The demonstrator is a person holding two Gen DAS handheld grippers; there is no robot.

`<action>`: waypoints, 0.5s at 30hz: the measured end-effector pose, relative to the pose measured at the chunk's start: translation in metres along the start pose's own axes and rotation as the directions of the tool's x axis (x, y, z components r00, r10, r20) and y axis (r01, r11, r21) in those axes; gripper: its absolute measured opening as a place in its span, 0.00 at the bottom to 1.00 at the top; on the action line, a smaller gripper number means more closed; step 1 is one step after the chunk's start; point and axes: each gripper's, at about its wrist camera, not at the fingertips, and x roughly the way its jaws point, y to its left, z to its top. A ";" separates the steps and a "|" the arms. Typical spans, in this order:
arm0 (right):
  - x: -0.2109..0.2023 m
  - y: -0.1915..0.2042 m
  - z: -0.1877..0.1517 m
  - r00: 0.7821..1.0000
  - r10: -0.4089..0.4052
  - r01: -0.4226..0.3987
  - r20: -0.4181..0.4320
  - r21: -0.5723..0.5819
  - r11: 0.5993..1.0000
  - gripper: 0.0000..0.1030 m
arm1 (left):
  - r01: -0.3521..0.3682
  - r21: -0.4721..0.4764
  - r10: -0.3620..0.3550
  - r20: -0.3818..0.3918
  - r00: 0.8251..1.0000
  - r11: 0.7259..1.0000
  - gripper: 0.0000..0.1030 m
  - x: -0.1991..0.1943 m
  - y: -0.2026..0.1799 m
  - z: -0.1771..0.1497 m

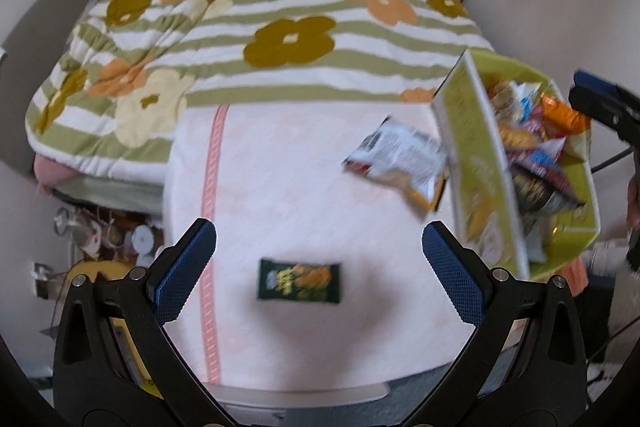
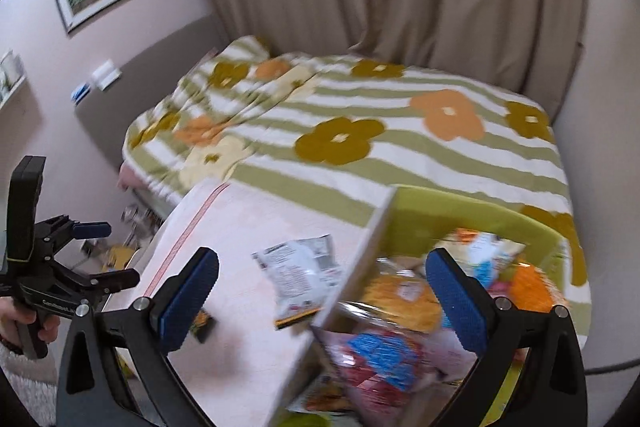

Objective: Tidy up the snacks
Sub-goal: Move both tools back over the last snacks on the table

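Left gripper (image 1: 319,239) spread wide, empty, above a dark green snack packet (image 1: 300,281) lying flat on the pale pink towel (image 1: 288,163). Farther right, a white snack bag (image 1: 400,159) just beside the green box (image 1: 476,163), heaped with snacks. Right gripper (image 2: 322,275) also wide, empty, over that box's near wall.
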 end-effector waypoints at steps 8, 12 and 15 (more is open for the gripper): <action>0.057 0.051 0.009 0.991 -0.011 -0.005 -0.134 -0.121 0.993 1.00 | 0.010 0.214 0.009 -0.087 0.996 0.977 0.99 0.032 0.030 -0.031; 0.090 0.067 0.008 0.970 -0.068 0.021 -0.232 -0.199 0.980 1.00 | 0.046 0.425 0.013 -0.134 0.991 0.904 0.99 0.055 0.030 -0.048; 0.118 0.067 0.003 0.940 -0.125 0.051 -0.317 -0.233 0.971 1.00 | 0.093 0.561 0.005 -0.170 0.985 0.822 0.99 0.075 0.025 -0.059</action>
